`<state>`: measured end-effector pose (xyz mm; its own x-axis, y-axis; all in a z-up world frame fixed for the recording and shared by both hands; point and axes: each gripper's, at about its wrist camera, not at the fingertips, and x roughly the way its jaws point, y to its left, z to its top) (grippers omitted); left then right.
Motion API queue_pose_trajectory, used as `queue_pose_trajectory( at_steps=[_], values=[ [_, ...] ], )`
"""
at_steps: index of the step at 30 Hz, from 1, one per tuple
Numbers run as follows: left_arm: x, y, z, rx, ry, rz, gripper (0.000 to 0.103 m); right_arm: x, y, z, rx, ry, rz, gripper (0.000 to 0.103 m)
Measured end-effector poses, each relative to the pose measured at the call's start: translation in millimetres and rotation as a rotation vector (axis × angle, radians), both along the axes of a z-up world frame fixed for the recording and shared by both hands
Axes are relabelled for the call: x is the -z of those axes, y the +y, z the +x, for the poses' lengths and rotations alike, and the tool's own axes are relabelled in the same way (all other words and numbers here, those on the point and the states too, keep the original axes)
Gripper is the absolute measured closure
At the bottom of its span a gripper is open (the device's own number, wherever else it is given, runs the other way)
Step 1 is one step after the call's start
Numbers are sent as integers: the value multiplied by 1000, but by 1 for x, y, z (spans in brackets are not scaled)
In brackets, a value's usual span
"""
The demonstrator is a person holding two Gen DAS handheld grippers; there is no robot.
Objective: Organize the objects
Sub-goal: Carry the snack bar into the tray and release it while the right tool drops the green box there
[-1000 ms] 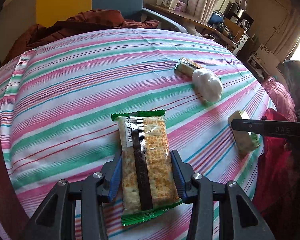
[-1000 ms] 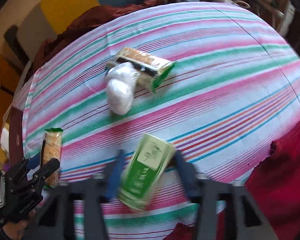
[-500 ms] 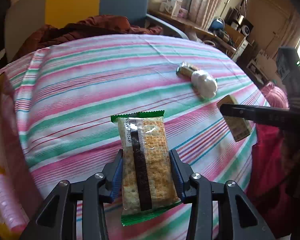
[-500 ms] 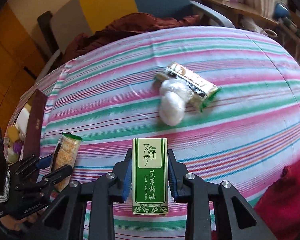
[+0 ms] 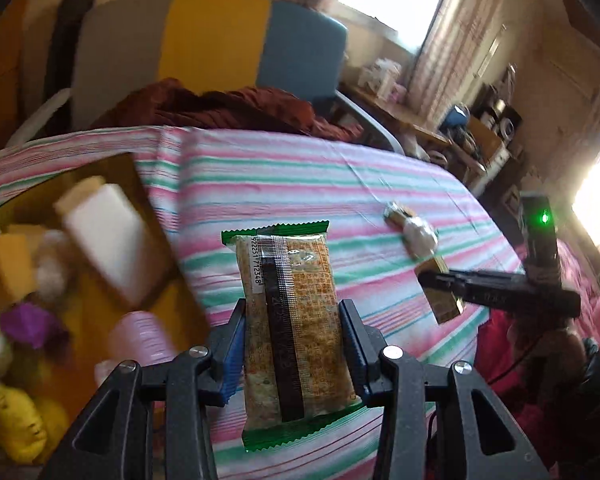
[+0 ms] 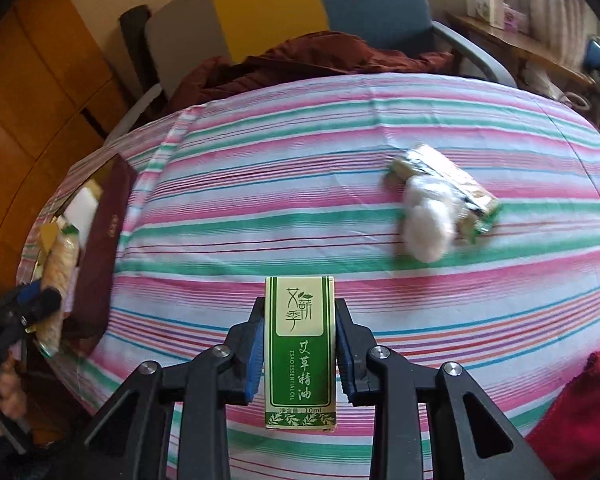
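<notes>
On the striped cloth (image 6: 340, 208), two items remain (each gripper's jaws pinch one).

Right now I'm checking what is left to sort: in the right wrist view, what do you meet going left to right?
Left gripper holding a cracker packet → dark red box → green essential oil box in the right gripper → white bundle lying against a second cracker packet.
</notes>
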<state>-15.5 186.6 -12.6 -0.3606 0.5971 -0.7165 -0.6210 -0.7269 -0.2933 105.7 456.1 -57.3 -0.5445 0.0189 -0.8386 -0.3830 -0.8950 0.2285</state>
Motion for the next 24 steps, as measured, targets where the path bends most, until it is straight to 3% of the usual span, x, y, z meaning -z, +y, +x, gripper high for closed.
queue_pose_trajectory(
  at_steps=[8,14,24],
  values=[
    [-14,-91,-18,-210,7,63,59,-26,-71,-41,-150,88,-54,72],
    [-7,-152,-26,-349,-8,76,59,-45,-136,-75,-290,150,-105,72],
    [17,-170,-25,-389,-59,81,59,-49,-207,-130,-418,155,-188,72]
  ],
)
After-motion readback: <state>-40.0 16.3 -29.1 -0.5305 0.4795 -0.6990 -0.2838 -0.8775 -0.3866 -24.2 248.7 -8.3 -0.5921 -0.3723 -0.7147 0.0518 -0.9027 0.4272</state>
